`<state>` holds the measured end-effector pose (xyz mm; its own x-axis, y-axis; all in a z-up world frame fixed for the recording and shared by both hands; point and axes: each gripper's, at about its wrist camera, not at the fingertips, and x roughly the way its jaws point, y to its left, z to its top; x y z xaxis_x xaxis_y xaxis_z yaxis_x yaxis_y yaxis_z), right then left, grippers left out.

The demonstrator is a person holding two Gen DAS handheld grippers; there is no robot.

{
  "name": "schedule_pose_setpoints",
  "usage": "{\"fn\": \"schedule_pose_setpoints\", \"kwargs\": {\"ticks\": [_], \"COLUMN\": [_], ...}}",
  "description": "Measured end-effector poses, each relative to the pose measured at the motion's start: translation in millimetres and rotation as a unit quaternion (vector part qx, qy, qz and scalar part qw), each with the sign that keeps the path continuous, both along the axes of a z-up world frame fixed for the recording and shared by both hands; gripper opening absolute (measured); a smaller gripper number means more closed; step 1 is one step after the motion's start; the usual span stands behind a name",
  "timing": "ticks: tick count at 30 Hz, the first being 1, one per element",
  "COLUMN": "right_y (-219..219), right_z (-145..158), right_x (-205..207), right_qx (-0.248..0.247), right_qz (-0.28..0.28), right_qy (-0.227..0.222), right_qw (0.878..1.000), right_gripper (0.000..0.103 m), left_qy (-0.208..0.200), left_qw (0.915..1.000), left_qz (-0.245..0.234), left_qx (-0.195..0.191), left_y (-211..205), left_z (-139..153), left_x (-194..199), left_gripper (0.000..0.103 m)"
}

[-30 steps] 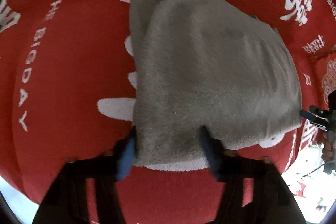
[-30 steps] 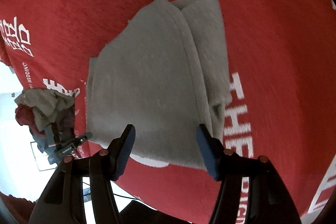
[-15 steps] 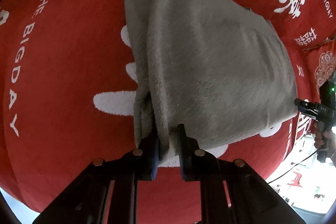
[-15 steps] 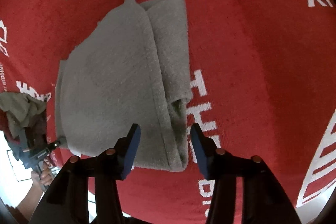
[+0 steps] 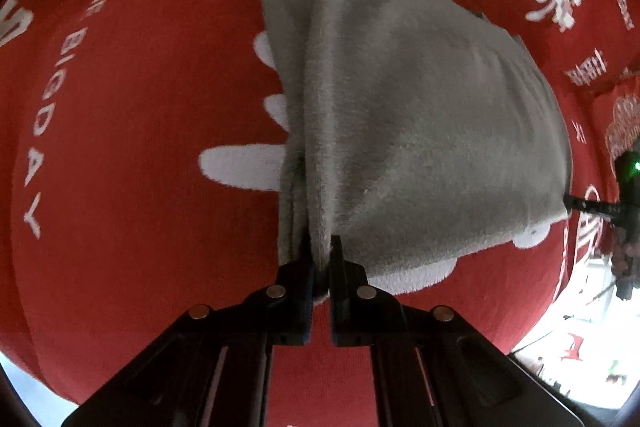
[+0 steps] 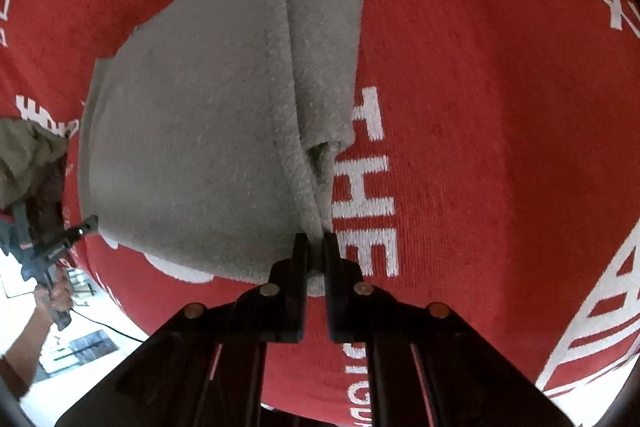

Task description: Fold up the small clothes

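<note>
grey cloth [image 5: 420,131] | red mat [image 5: 132,131] beneath | olive heap [image 6: 28,155] beside

red cloth [image 5: 128,131] with white lettering; bright, perhaps white floor [image 6: 92,323] beyond.

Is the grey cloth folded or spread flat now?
Folded: the grey cloth lies doubled, its layered edge visible on the red cover.

Folded cloth [image 5: 420,115]: on printed cover [image 5: 140,107] of worktop. Left tongs [image 5: 320,251] at its near-left corner; right tongs [image 6: 316,247] at its near-right corner. Crumpled garments [image 6: 28,155]: beyond its left edge.
</note>
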<state>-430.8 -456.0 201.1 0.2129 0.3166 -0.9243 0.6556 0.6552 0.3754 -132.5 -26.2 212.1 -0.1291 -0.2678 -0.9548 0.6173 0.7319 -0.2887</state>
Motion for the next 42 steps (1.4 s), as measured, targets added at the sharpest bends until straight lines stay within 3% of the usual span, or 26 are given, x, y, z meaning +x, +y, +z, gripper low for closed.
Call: {"fn": "schedule_pose_setpoints", "kwargs": {"ticks": [2, 5, 6, 7, 8, 14, 17, 19, 24, 26, 28, 35, 42], "right_y": [0.9, 1.1, 2.0, 4.2, 5.8, 28.4, 40.1, 45.7, 48.3, 46.0, 43.5, 55.3, 79.7], "right_z": [3.8, 10.1, 13.2, 18.7, 23.5, 58.3, 61.2, 56.7, 29.3, 16.4, 15.3, 17.3, 29.9], "right_x": [-0.1, -0.9, -1.6, -1.5, -0.2, 17.0, 43.7, 62.2, 91.9, 90.5, 84.5, 76.0, 73.4], "right_qx": [-0.002, -0.018, -0.027, -0.036, -0.038, -0.073, -0.051, -0.038, -0.05, -0.041, -0.034, -0.045, -0.018], "right_qz": [-0.001, -0.022, -0.027, -0.031, -0.033, -0.008, 0.01, 0.026, 0.045, 0.036, 0.028, 0.047, 0.042], "right_qy": [0.005, 0.033, 0.04, 0.043, 0.041, -0.003, -0.035, -0.048, -0.021, -0.009, -0.023, 0.0, -0.01], "right_qw": [1.0, 0.999, 0.998, 0.998, 0.998, 0.997, 0.998, 0.998, 0.998, 0.998, 0.999, 0.998, 0.999], "right_gripper": [0.009, 0.029, 0.04, 0.043, 0.043, 0.043, 0.043, 0.036, 0.036, 0.035, 0.035, 0.036, 0.041], "left_qy": [-0.008, -0.027, -0.036, -0.046, -0.062, -0.095, -0.104, -0.107, -0.107, -0.086, -0.085, -0.092, -0.077], "left_qw": [0.9999, 0.9994, 0.9989, 0.9984, 0.9974, 0.9934, 0.9921, 0.991, 0.9845, 0.9859, 0.9852, 0.983, 0.983], "left_qz": [0.006, 0.01, 0.013, 0.018, 0.028, 0.055, 0.062, 0.069, 0.094, 0.106, 0.115, 0.118, 0.127], "left_qx": [0.009, 0.02, 0.027, 0.03, 0.023, 0.033, 0.035, 0.041, 0.102, 0.096, 0.094, 0.107, 0.108], "left_y": [1.2, -1.8, -1.4, 0.0, 4.2, 3.6, -12.5, -25.1, -25.1, -13.0, -0.2, 19.2, 25.7], "left_z": [5.5, 19.6, 24.4, 29.6, 38.0, 56.2, 52.6, 46.0, 6.2, -2.3, -0.6, 10.5, 16.9], "left_x": [-1.3, -3.6, -3.5, -3.6, -3.4, 2.7, 8.0, 13.2, 23.1, 25.3, 25.4, 19.5, 9.8], "left_gripper": [0.007, 0.008, 0.03, 0.064, 0.072, 0.073, 0.073, 0.073, 0.073, 0.073, 0.08, 0.08, 0.08]}}
